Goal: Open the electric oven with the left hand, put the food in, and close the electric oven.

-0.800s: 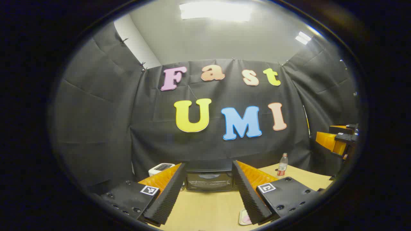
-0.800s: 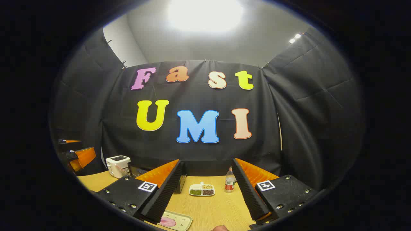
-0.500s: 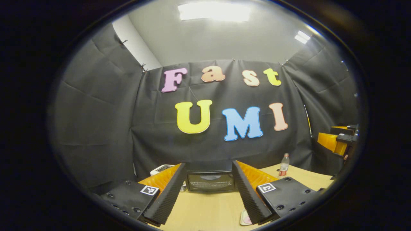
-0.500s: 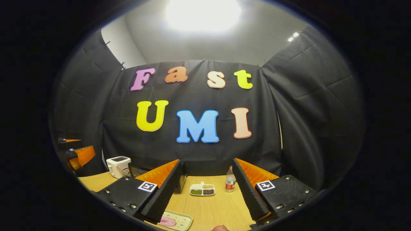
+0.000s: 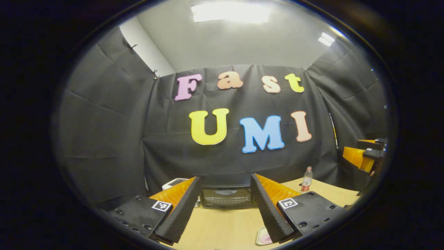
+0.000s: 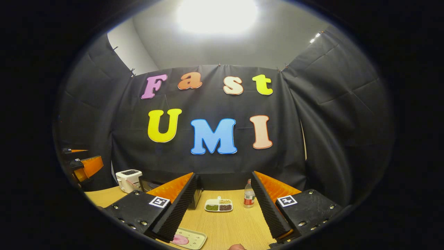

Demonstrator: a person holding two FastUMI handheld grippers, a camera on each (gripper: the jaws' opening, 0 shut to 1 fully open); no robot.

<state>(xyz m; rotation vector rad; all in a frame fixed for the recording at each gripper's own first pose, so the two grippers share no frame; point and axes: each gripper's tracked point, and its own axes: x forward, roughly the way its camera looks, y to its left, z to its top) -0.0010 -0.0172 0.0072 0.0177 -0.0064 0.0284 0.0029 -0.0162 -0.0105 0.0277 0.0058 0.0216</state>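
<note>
While both grippers hang above the near edge of the table [image 6: 239, 222], nothing has been touched yet. Left gripper [image 5: 225, 211] is spread wide and empty; right gripper [image 6: 222, 211] likewise.

Taking the electric oven [image 5: 227, 197] as anchor: over the last second the left gripper's aim has barely drifted — the oven sits framed between its fingers [image 5: 180, 211], door shut, well ahead. Reads as the approach not really started; opening the door is the first step and it's all still to do.

Nearest, in front of the oven and to its right, a flat pale tray [image 6: 192, 239] with rounded corners carries the food [image 6: 180, 239] — a soft pink disc. Further back, right of the oven, a small white divided dish [image 6: 218, 205] of dark and green grains, then a clear plastic bottle [image 6: 248, 198]. Left of the oven, a boxy white toaster [image 6: 127, 180].

Oven is a dark box with a glossy glass door; table is light wood grain; finger pads are ribbed foam wedges.
</note>
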